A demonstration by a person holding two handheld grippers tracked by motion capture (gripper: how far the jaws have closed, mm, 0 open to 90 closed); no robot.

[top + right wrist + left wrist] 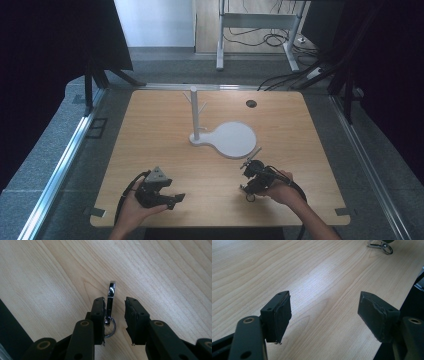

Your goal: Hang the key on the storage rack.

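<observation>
On a pale wooden table ringed by grey carpet, dark curtains are hanging at both sides and a metal desk frame with loose cables is standing at the far end of the room. Near the table's middle a white stand is sitting, its upright post carrying short pegs and its round flat base spreading toward the right; a small dark grommet is lying beyond it.

At the near left, a hand is holding the left gripper low over bare wood, its jaws standing wide apart with nothing between them. At the near right, the right gripper is pointing down at a metal clip with a key ring, which is lying on the table between jaws that are parted; the clip seems to be touching the left jaw, though the angle is making that hard to confirm. The stand is sitting well apart from the clip.
</observation>
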